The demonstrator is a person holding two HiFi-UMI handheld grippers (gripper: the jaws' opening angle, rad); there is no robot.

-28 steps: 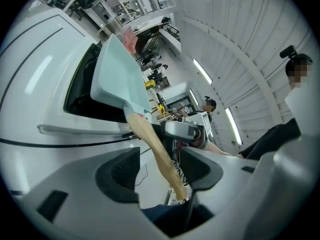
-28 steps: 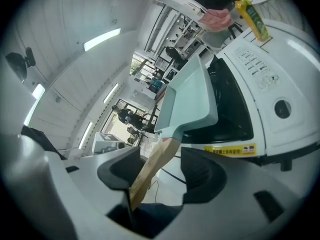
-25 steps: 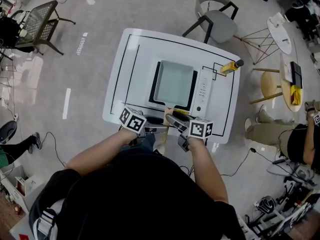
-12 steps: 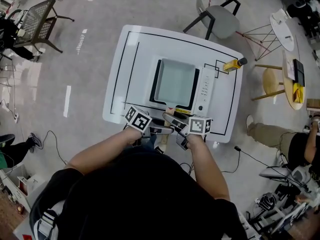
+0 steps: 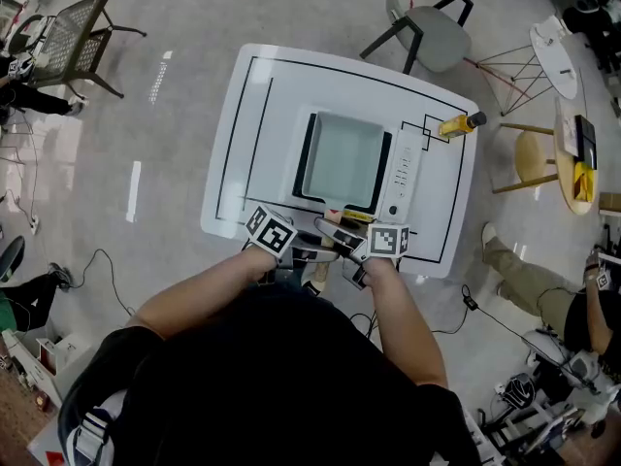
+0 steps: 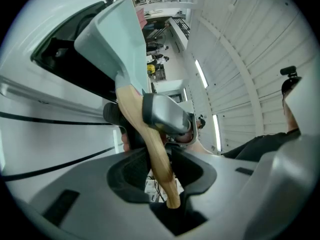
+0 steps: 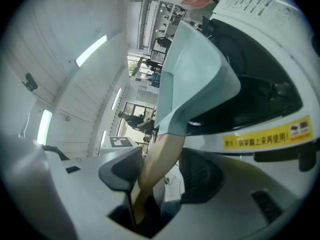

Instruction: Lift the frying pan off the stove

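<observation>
**Inspector:** Where does the frying pan (image 5: 340, 160) sit?

**Assessor:** It sits flat on the stove (image 5: 401, 178), ahead of both sets of fingers, and has not yet been raised. Its wooden handle (image 6: 151, 144) runs back from the pan and passes between the fingers of both grippers.

**Inspector:** What is the state of the left gripper (image 6: 160, 157)?

**Assessor:** Its fingers have just been closing and pinch the handle from both sides, near the handle's free end.

**Inspector:** And the right gripper (image 7: 160, 171)?

**Assessor:** Its fingers have only begun closing. The handle leans on one finger and a gap shows at the other, so they are spread and not gripping. This gripper sits further up the handle, between the left fingers and the pan.

**Inspector:** Why are there two grippers on one handle?

**Assessor:** In his judgement, the pan's weight hangs well beyond the fingers, so a single pinch could let it droop or twist. Two holds spaced along the handle would resist that. The right fingers should finish closing before any lift.
</observation>
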